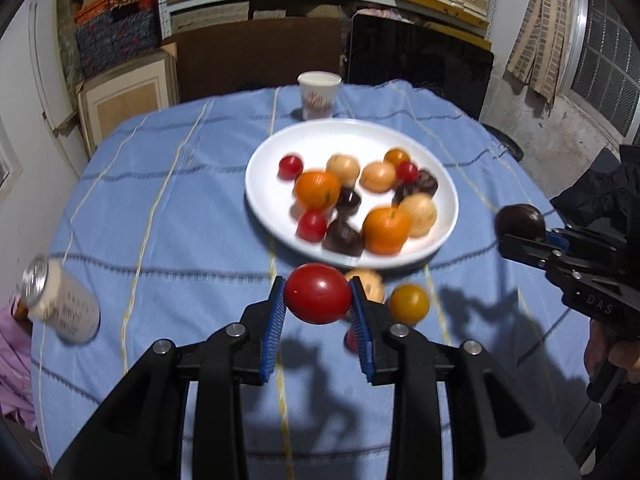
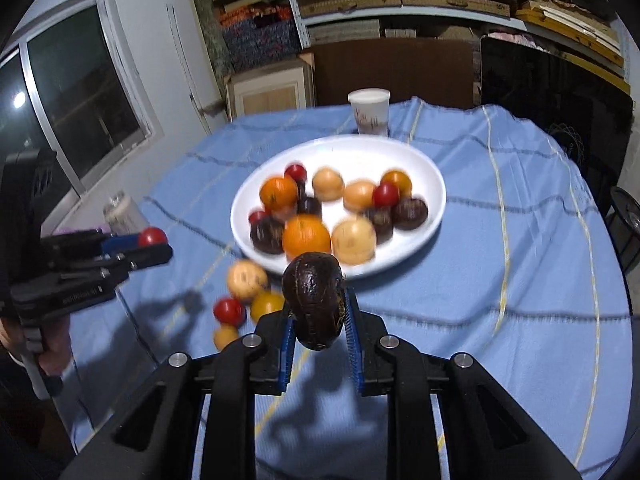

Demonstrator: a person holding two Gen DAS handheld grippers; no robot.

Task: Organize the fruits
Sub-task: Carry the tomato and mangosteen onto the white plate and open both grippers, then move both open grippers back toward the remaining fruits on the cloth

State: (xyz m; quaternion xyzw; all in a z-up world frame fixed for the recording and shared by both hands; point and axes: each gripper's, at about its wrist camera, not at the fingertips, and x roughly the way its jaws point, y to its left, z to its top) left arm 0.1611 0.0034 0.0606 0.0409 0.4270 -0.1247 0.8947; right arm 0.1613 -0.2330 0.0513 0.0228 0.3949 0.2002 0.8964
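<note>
Left wrist view: the left gripper (image 1: 319,300) clamps a smooth, glossy red tomato (image 1: 318,293) between ribbed blue pads (image 1: 275,326), above the blue woven tablecloth (image 1: 180,208). The right gripper (image 2: 318,316) clamps a dark, wrinkled round fruit (image 2: 314,300). Both fruits are held short of the white oval plate (image 1: 272,200) of mixed fruit.
</note>
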